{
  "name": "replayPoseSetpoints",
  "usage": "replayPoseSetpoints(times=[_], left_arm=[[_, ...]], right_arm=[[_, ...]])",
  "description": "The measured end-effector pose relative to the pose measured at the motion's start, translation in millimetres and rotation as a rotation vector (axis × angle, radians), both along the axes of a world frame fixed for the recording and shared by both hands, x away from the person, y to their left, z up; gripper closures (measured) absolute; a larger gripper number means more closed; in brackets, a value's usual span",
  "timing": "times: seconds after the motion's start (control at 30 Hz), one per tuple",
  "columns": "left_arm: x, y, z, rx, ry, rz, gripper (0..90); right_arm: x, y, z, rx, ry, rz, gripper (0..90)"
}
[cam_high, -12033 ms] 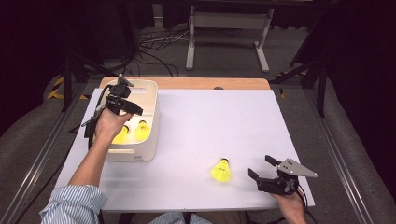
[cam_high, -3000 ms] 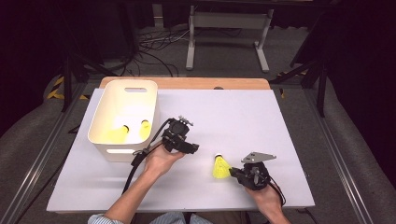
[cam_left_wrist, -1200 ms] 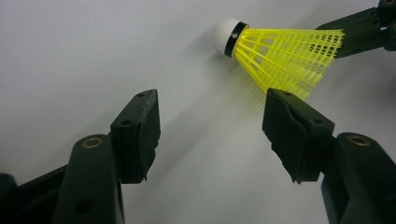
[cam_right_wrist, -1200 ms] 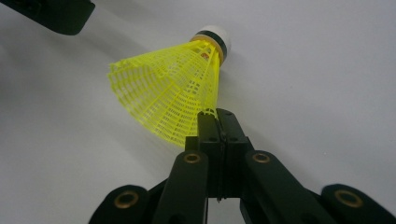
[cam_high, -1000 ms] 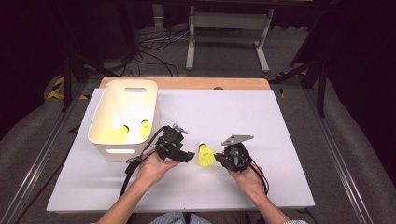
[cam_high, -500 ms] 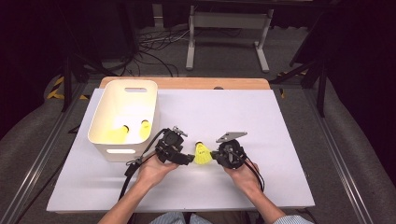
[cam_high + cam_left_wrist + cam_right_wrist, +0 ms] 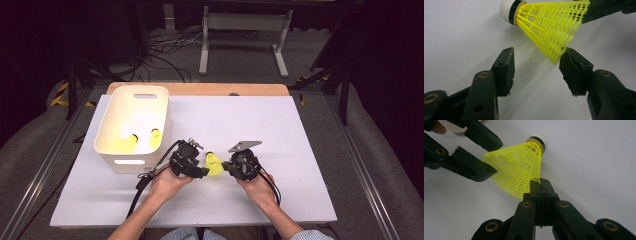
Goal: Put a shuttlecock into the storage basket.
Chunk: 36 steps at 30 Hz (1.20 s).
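Both forearms come in from the near edge of the white table (image 7: 310, 165) and angle inward, so the two hands meet just near of the table's middle. The left hand (image 7: 167, 181) holds the left gripper (image 7: 197, 167) with its jaws pointing right; the right hand (image 7: 257, 184) holds the right gripper (image 7: 226, 167) with its jaws pointing left, its grey three-cornered plate (image 7: 244, 145) on the far side. The two grippers face each other, tips close together.

Between them is a yellow shuttlecock (image 7: 213, 165) with a white cork tip and a black band. In the right gripper view, the right gripper's jaws are pressed together on the rim of the shuttlecock's mesh skirt (image 7: 535, 180), holding it with the cork pointing away. In the left gripper view, the left gripper's jaws stand spread apart, and the skirt's edge (image 7: 560, 53) reaches just to the tip of one jaw.

A white bin (image 7: 116, 159) sits at the left of the table, just left of the left gripper, with two more yellow shuttlecocks (image 7: 131, 144) lying inside.
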<state>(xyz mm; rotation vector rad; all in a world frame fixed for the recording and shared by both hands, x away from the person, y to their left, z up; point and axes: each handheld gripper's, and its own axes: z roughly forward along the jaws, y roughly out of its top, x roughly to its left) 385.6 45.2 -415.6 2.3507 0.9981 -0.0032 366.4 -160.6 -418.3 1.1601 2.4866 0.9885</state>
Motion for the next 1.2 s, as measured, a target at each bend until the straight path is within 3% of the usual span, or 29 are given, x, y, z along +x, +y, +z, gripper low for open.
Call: replayPoseSetpoints(times=[0.73, 0.97, 1.2], left_arm=[[4.0, -1.3, -4.1, 0.005, 0.024, 0.003, 79.3], [4.5, -0.2, -2.7, 0.001, 0.002, 0.013, 87.4], [6.3, 1.2, -0.3, -0.006, -0.012, 0.026, 89.3]], right_arm=[[-4.8, 7.8, 0.2, 0.01, 0.007, 0.037, 90.0], [-4.9, 8.0, 0.3, 0.02, 0.008, 0.042, 89.9], [-5.1, 6.4, 1.4, 0.039, 0.0, 0.04, 88.3]])
